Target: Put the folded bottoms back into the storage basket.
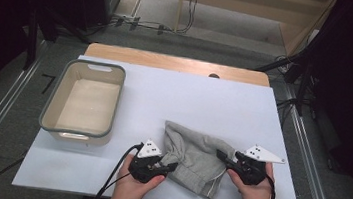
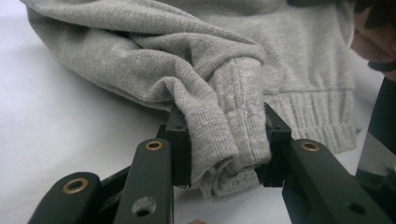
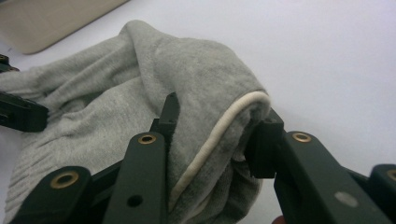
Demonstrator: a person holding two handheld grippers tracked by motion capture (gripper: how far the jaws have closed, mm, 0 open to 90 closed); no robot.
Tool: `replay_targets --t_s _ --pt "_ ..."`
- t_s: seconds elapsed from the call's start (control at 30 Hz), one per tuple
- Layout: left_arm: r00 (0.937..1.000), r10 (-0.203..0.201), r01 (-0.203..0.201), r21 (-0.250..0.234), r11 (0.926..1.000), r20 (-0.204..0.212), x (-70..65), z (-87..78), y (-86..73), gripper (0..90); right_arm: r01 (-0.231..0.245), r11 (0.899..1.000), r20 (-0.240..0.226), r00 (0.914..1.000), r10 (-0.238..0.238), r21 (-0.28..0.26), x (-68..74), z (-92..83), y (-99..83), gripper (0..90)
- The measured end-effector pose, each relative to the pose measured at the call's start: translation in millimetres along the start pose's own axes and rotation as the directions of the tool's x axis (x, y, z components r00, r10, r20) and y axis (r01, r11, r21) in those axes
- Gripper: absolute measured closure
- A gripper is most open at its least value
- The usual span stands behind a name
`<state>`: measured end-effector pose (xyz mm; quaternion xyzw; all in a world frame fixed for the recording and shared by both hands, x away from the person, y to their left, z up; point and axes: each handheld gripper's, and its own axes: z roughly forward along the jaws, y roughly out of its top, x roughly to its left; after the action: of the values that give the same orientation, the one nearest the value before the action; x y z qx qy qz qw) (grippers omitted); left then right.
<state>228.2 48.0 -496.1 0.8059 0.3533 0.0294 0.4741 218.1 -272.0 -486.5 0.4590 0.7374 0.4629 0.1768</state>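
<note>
A grey knitted garment (image 1: 197, 158) lies crumpled on the white table (image 1: 189, 101), in the lower middle of the high view, and both grippers are at its two sides. The left gripper (image 1: 171, 166) is at the lower left edge of the cloth; in the left gripper view its jaws are closed on a thick bunched fold with a ribbed hem (image 2: 233, 140), and the pads press the fabric from both sides. The right gripper (image 1: 222, 156) is at the right edge of the cloth; in the right gripper view its jaws hold a folded part that has a cream-coloured piping (image 3: 210, 140) along it. So both grips seem to be made, and I judge that the step in hand is the taking of the garment at two points, ready to lift it. A beige bin with a grey rim (image 1: 112, 67) stands empty in the left part of the high view, well apart from the cloth. The next move probably calls for raising both hands together, keeping the folds firmly pinched, so that the cloth does not slip out when it leaves the table.
</note>
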Motion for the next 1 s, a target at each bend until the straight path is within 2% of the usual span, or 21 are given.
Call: replay_targets --t_s 0.17,0.3,1.0 --pt "0.9992 0.039 -0.039 -0.063 0.9972 -0.014 -0.3 -14.0 7.8 64.9 0.002 1.0 0.002 1.0 -0.002 -0.028 2.5 -2.0 9.3 63.3" --pt "0.9978 0.06 -0.062 -0.107 0.9923 -0.027 0.9 -23.9 13.1 64.9 0.004 0.999 0.0 1.0 -0.004 -0.047 5.4 -1.5 17.8 63.3" --pt "0.9951 0.053 -0.071 -0.234 0.9697 -0.084 20.3 -62.0 31.1 65.0 0.027 0.995 -0.036 0.9989 -0.031 -0.1 17.6 21.2 68.4 63.3"
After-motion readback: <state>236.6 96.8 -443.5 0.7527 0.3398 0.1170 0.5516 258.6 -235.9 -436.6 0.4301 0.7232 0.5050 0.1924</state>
